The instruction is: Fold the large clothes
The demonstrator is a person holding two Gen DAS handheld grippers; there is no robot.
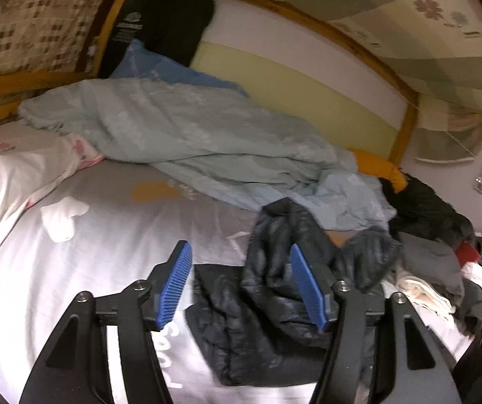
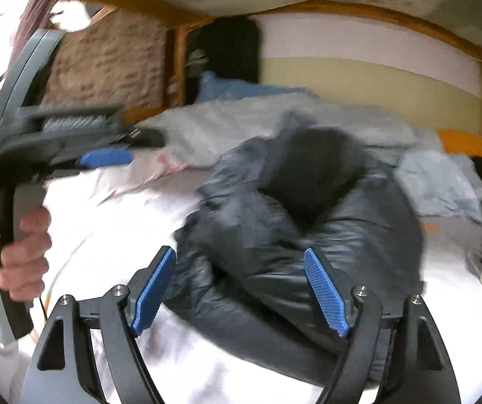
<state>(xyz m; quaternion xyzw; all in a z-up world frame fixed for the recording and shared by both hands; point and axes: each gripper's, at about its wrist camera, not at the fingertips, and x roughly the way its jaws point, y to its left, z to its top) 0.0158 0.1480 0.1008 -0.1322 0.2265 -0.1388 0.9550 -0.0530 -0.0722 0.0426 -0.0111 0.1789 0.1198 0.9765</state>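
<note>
Two tools, both released, nothing between the pads. My left tool [image 1: 241, 286] hangs over the bed [image 1: 113, 235], jaws apart, with the dark puffy jacket [image 1: 274, 303] lying crumpled on the pale sheet below and ahead of it. My right tool [image 2: 241, 289] sits open just in front of the same jacket, not touching it. Light blue blanket [image 1: 190, 134] bunched behind. A hand [image 2: 22, 252] grips the left tool's handle.
</note>
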